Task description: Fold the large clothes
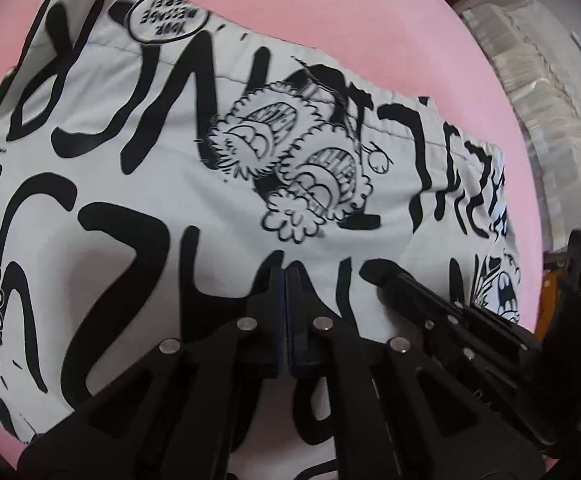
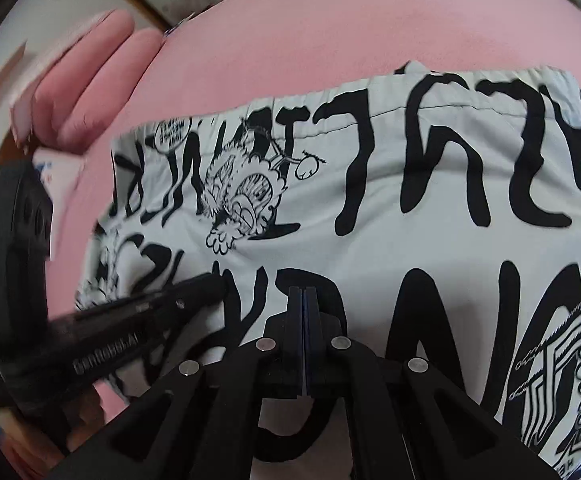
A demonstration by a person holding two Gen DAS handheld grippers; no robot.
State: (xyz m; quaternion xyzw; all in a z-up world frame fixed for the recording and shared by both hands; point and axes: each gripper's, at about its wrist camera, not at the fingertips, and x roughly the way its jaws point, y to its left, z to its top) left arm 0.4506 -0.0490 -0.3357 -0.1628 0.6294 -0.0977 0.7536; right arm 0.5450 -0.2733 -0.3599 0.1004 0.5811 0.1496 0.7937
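a pink surface (image 1: pixel 390 20) fills both wrist views, and on it lies the garment (image 1: pixel 162 168), a large white cloth printed with heavy black lettering and cartoon figures, spread flat with a stitched hem along its far edge. over its near part hang the left gripper (image 1: pixel 285 276) and the right gripper (image 2: pixel 303 294), side by side and close together, each pointing steeply down at the cloth with its fingers pressed together and nothing between them. at the right edge of the left view sits a clear container (image 1: pixel 538 92) packed with pale folded fabric.
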